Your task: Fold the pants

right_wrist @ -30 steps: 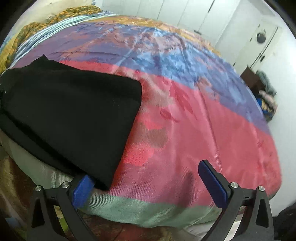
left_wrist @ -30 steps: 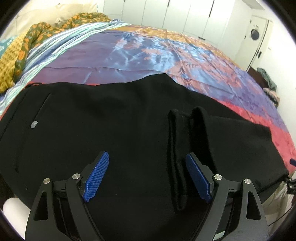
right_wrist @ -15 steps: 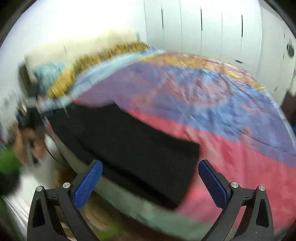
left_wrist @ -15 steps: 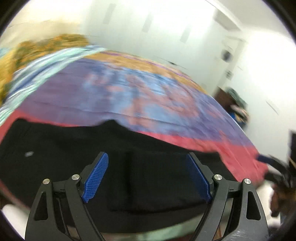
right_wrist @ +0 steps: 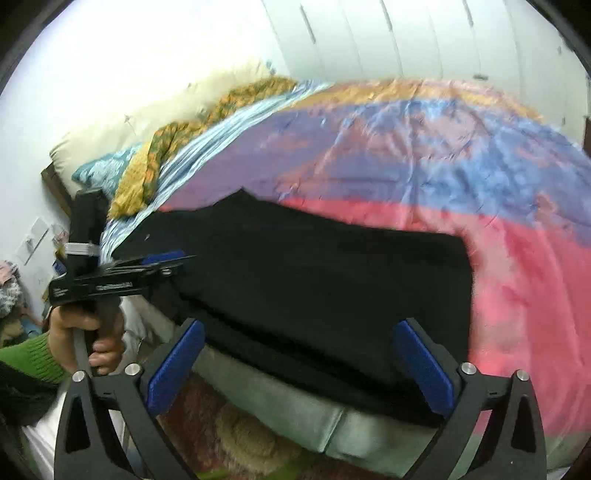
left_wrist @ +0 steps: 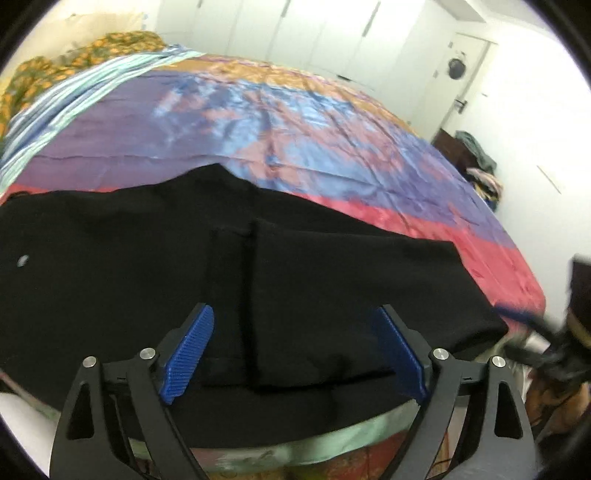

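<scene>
Black pants (left_wrist: 155, 266) lie flat along the near edge of the bed, legs folded on top of each other; they also show in the right wrist view (right_wrist: 325, 280). My left gripper (left_wrist: 295, 350) is open and empty, held just off the bed edge over the pants' near hem. My right gripper (right_wrist: 299, 365) is open and empty, held back from the bed edge near the leg end. The left gripper (right_wrist: 155, 269) shows from the side in the right wrist view, over the pants' waist end.
The bed has a satin cover (left_wrist: 295, 122) in purple, blue and red bands. A yellow-orange patterned cloth (right_wrist: 162, 155) and pillows lie at the head end. White wardrobes (left_wrist: 295, 33) line the far wall. A dark stand with clothes (left_wrist: 476, 158) sits at right.
Both grippers have pulled back from the pants and off the bed edge. The right wrist view has swung left to face the whole pants. The pants lie still.
</scene>
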Available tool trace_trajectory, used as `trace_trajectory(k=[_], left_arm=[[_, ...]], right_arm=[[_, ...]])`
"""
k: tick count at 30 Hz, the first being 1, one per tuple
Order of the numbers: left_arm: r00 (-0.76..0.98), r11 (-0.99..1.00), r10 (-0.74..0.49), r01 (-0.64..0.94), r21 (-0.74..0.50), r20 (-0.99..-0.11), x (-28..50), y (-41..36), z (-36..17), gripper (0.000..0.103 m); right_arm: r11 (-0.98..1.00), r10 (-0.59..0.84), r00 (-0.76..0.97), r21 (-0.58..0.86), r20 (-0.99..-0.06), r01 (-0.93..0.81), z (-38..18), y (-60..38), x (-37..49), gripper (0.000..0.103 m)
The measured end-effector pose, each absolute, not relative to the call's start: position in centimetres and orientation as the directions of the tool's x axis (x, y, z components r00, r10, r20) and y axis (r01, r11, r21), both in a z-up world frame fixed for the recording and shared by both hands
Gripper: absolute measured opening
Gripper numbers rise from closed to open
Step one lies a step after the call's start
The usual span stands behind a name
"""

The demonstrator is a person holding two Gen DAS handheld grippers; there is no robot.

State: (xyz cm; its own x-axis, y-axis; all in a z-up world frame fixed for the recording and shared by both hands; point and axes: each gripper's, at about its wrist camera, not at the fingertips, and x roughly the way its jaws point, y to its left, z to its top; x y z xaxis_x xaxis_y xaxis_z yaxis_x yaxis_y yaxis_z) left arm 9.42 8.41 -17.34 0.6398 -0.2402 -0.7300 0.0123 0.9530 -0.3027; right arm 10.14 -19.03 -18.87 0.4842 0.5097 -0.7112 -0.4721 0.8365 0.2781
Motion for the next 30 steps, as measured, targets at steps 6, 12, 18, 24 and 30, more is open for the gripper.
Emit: trace_trajectory(k=[6, 12, 18, 24, 30], left_arm=[[0.673, 0.933, -0.176, -0.118, -0.339, -0.719, 9.5, 16.0, -15.3, 0.090], [0.659, 0.859, -0.010, -0.379, -0.344, -0.752, 10.4, 31.4, -13.3, 0.091], [0.466, 0.816, -0.115, -0.460, -0.351, -0.877, 12.0, 38.0, -20.6, 0.090], [0.499, 0.810, -0.201, -0.399, -0.429, -0.843, 12.5, 37.6, -22.3, 0.092], [0.488, 0.852, -0.192, -0.348, -0.391, -0.851, 13.6, 35.5, -23.2, 0.086]], right_arm=[[0.863, 0.427, 0.444, 0.207, -0.788, -0.461, -22.3, -16.9, 10.8, 0.103], [0.860, 0.440, 0.456, 0.216, -0.774, -0.462, -22.4, -17.5, 11.1, 0.103], [0.864, 0.430, 0.466, 0.203, -0.773, -0.461, -22.2, -18.8, 11.2, 0.103], [0.866, 0.392, 0.480, 0.140, -0.785, -0.480, -22.4, -18.1, 10.9, 0.103], [0.868, 0.369, 0.491, 0.104, -0.789, -0.485, -22.6, -17.8, 10.8, 0.103]])
